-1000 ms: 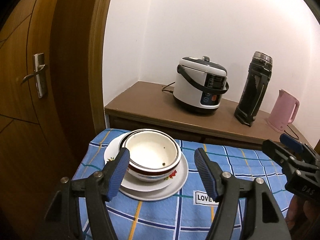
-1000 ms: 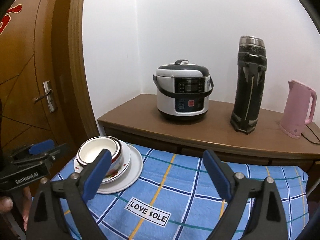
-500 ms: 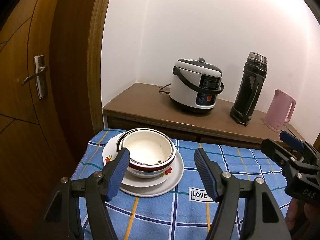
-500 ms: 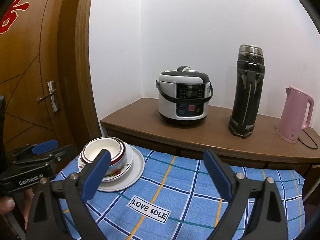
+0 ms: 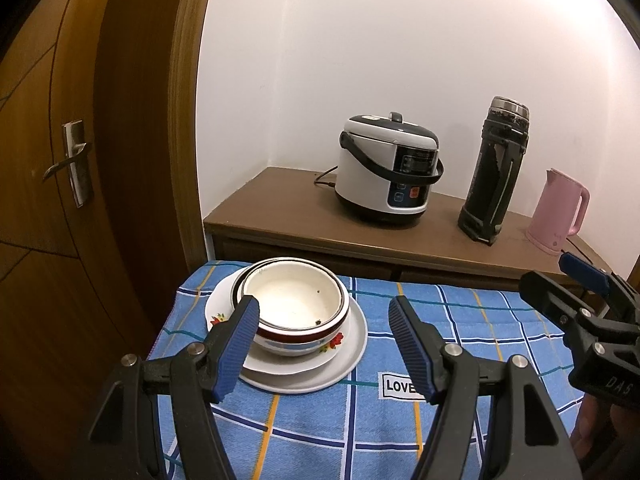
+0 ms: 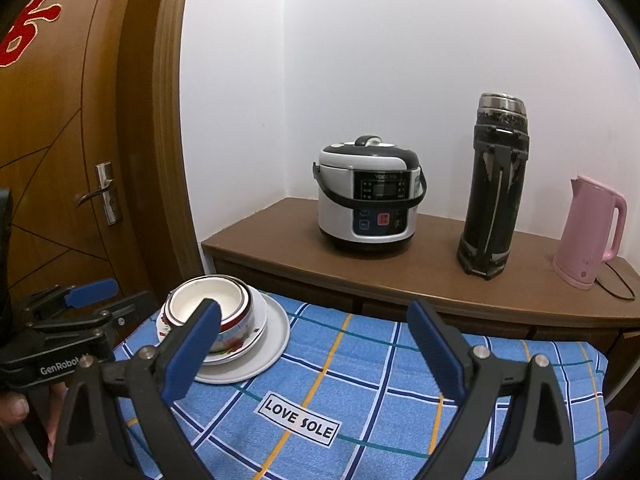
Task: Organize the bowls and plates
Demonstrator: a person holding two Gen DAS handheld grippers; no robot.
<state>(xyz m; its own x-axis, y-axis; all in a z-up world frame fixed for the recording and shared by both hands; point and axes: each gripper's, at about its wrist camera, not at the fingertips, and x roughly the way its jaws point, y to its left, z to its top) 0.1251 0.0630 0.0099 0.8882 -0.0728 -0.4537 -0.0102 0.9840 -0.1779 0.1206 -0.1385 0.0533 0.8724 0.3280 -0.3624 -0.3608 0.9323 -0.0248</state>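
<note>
Door [image 5: 60, 184]: brown wood with a metal handle, standing left of the stack of dishes.
Sideboard [image 6: 400, 276]: brown wood, just behind the table and the stack; it carries three appliances.
Table [image 6: 360, 392]: covered by a blue checked cloth with a "LOVE SOLE" label; the stack sits at its far left corner.
Rice cooker [image 6: 370, 196]: white and black, on the sideboard, behind and to the right of the stack.
Flask [image 6: 494, 188]: tall, black, with a metal top, upright on the sideboard, further right of the stack than the cooker.
Kettle [image 6: 592, 232]: pink, furthest right of the stack, its cord trailing on the sideboard.
Plates [image 5: 352, 356]: a wide white one at the bottom of the stack, a smaller flowered one resting on it.
Bowls [image 5: 296, 304]: two nested on the plates, white inside, dark rim, a red band and flowers outside; small dark specks lie in the top one.
Left tongs [image 5: 324, 344]: open, empty, hovering in front of the stack without touching it.
Right tongs [image 6: 316, 344]: open, empty, over the cloth, to the right of the stack.
</note>
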